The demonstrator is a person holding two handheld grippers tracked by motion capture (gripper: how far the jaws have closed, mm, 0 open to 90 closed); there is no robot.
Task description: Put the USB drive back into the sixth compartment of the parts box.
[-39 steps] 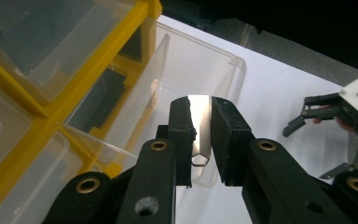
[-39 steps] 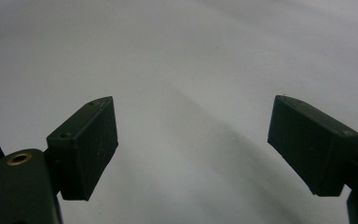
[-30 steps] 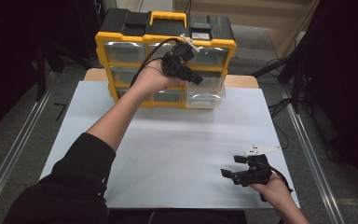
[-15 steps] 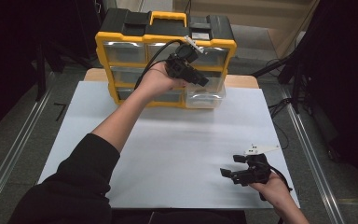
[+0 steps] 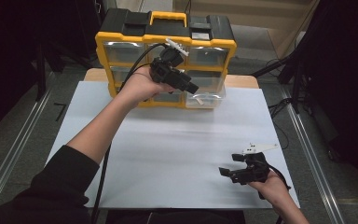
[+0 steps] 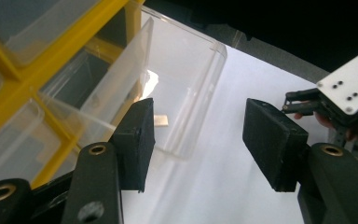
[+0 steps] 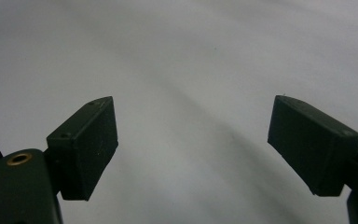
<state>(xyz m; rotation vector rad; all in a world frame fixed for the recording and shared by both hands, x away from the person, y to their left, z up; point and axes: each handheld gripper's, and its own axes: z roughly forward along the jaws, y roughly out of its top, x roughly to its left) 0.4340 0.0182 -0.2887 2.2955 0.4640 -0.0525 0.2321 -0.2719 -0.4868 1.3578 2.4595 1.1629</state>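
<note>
A yellow organizer (image 5: 103,51) with clear drawers stands at the back of the table. Its lower right clear drawer (image 5: 206,99) (image 6: 186,70) is pulled out, and a small pale piece (image 6: 161,120) lies in it. My left gripper (image 5: 193,87) (image 6: 205,135) hovers just in front of that drawer. Its jaws have just been opening; they stand apart with nothing between them. My right gripper (image 5: 230,164) (image 7: 193,140) stands open over the white table top near the front right, holding nothing.
A white sheet (image 5: 168,144) covers the table between the organizer and the front edge. The left gripper's cable (image 5: 103,172) trails along the forearm. Dark stands and rails flank the table on both sides.
The left gripper's jaws have come apart and the hand has drawn back a little from the pulled-out drawer. The right hand has kept still.
</note>
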